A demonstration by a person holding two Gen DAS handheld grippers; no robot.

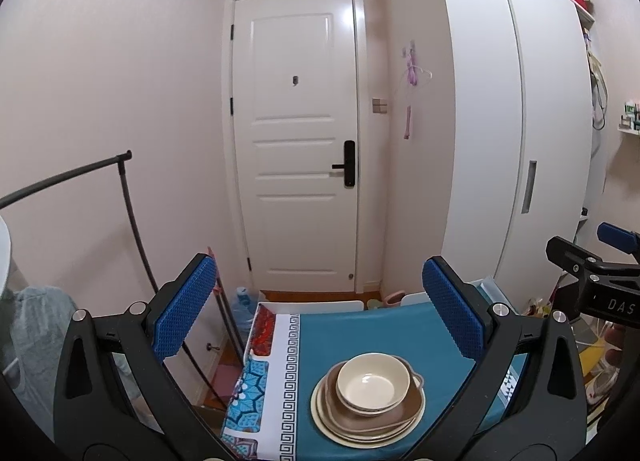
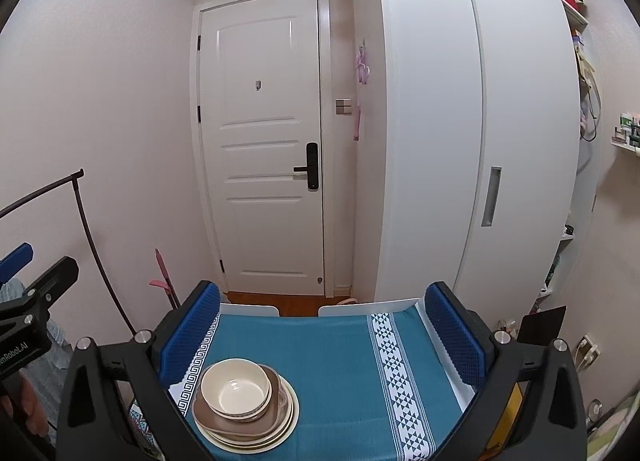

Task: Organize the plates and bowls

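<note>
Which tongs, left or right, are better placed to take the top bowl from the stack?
Probably the left tongs: the cream bowl lies almost centred between their open fingers. For the right tongs, also open, the bowl sits off to the left.

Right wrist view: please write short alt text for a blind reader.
A cream bowl sits on stacked brown and cream plates on a teal tablecloth, framed by the open right tool. Behind stand a white door and wardrobe.

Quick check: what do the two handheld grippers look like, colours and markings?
Both match: the left gripper and right gripper have black plastic frames with triangular cut-outs, silver bolt heads and blue dimpled rubber finger pads. White lettering marks the bodies: "DAS" on the right, "enRobot.AI" on the left. No cables visible.
</note>
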